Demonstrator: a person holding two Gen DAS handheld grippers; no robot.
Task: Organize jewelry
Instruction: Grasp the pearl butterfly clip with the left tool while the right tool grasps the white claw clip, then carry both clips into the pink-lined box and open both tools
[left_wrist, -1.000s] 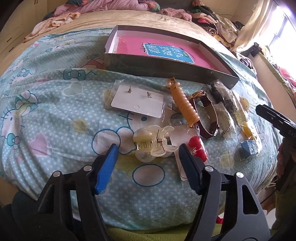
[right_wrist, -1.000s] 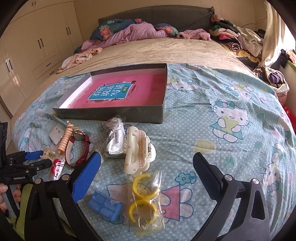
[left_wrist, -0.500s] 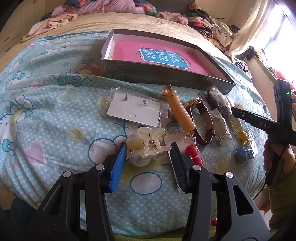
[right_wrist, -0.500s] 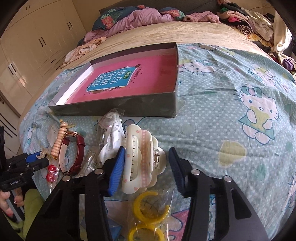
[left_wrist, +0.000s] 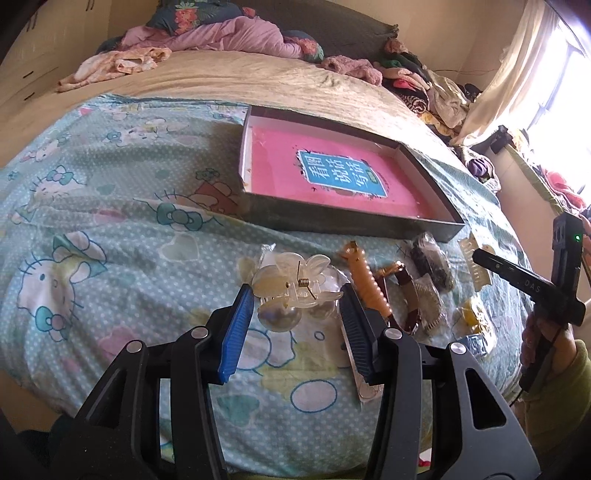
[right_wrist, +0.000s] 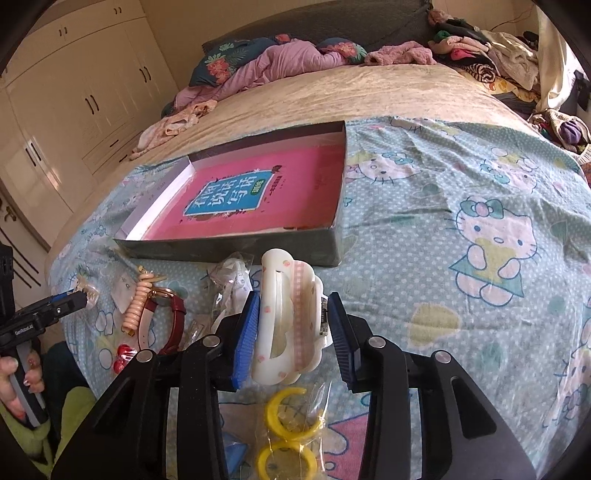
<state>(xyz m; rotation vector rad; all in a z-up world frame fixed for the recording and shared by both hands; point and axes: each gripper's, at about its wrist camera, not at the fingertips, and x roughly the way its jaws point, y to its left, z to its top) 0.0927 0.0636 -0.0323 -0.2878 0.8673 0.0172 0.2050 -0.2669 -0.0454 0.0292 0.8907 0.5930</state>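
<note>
Writing: the pink book (right_wrist: 258, 199) lying in the shallow grey box (right_wrist: 236, 247) carries large white Chinese characters on a blue panel; I cannot read them reliably. The left tool's black body shows "GenRobot.AI" in the right wrist view; the right tool's bar shows "DAS" in the left wrist view.
Left gripper (left_wrist: 295, 314): jaws closed in on the clear butterfly claw clip (left_wrist: 291, 288), blue pads at both its sides and the clip held above the bed.
Right gripper (right_wrist: 291, 332): jaws pinching the white cloud-shaped hair clip (right_wrist: 288, 317), which stands upright between the pads, just in front of the box's near wall.
Left view only: the orange spiral hair tie (left_wrist: 365, 280) and the brown strap watch (left_wrist: 406, 299) lie just right of the clear clip; a dark bagged item (left_wrist: 432, 266) lies near the box corner.
Right view only: bagged yellow rings (right_wrist: 291, 432) lie below the white clip; red beads (right_wrist: 122, 356) sit near the watch; white wardrobe doors (right_wrist: 74, 92) stand at the left.
Hands: the person's left hand (right_wrist: 22, 373) grips its tool's handle at the left edge of the right view; the right hand (left_wrist: 546, 343) grips its handle at the right edge of the left view.
Surface: everything rests on the Hello Kitty bedsheet (right_wrist: 461, 258).
</note>
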